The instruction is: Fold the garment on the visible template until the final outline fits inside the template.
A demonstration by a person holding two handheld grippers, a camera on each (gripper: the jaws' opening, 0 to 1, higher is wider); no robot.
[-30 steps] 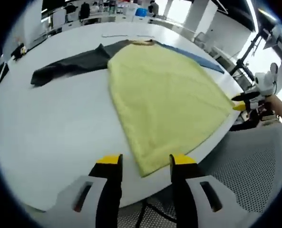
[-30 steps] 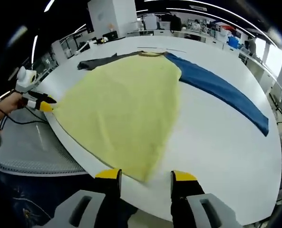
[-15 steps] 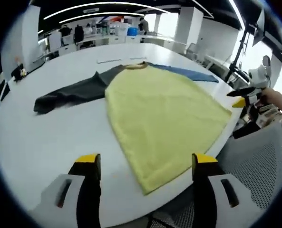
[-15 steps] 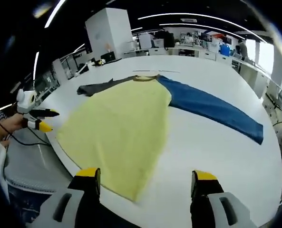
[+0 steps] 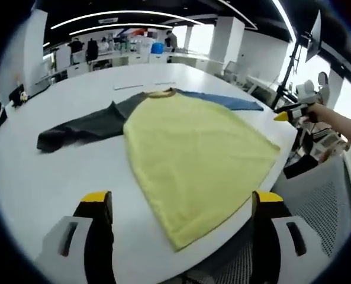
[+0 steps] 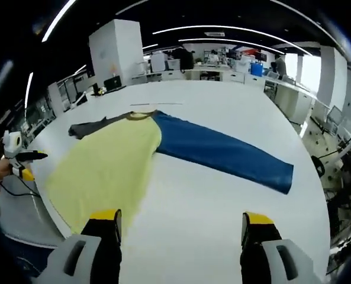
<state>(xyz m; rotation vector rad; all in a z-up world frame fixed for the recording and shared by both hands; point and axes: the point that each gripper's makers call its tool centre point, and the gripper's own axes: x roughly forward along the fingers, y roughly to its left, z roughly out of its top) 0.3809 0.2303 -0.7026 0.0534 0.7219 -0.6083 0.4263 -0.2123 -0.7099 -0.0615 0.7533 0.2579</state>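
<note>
Yellow shirt lies limp ahead of both tools, left and right, jaws wide, empty; pinch soft hem.

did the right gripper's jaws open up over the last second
Yes. In the right gripper view, the right gripper now has its jaws spread wide, well apart over the white table; earlier they stood much closer together.

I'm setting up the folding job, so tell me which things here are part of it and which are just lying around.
Part of the job:
- garment, spread flat with its yellow body, grey sleeve and blue sleeve
- white table
- left tool and right tool, both open, off the cloth

Just lying about:
- thin pale strip beyond the collar
- mesh chair
- background desks
</note>
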